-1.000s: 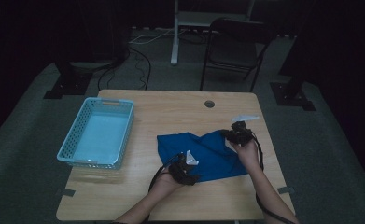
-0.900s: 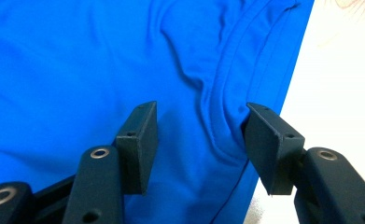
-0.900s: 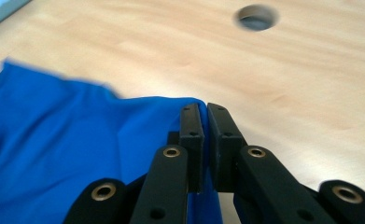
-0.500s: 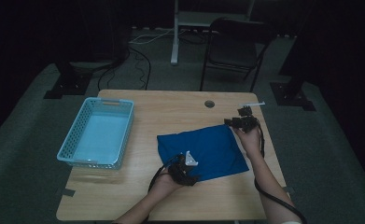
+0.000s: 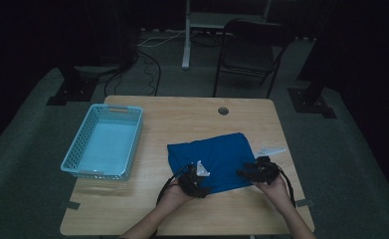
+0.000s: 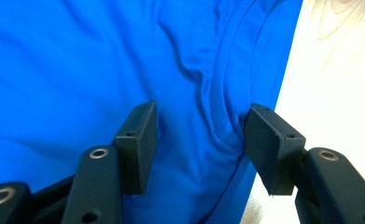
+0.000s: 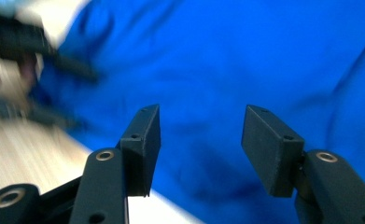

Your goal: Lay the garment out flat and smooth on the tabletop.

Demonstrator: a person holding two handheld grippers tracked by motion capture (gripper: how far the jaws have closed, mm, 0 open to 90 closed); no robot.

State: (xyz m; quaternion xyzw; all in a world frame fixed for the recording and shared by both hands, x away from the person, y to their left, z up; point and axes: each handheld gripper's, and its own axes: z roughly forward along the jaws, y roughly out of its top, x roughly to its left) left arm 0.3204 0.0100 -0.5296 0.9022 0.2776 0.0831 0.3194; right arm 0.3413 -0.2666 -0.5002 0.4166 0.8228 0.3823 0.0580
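On the light wooden surface [image 5: 182, 124], a blue cotton T-shirt [image 5: 209, 157] lies folded into a rough square right of centre, with a pale blue plastic basket [image 5: 105, 142] well apart at its left. Since a second ago the cloth has changed: then the right tool [image 5: 255, 172] was pinching a raised fold at the far right corner, and now that fold lies flat. The right tool has swung back to the near right edge of the shirt, and its jaws have just been opening; in the right gripper view they stand about half apart over the blue cloth with nothing between the pads. The left tool [image 5: 196, 180] has kept its place at the near left edge. Its jaws are also about half open, with a wrinkled hem lying between the pads [image 6: 138, 144] but not pressed by them.

This reads as one fold finished and let go. The next fold likely calls for both tools to close on the near edge together.
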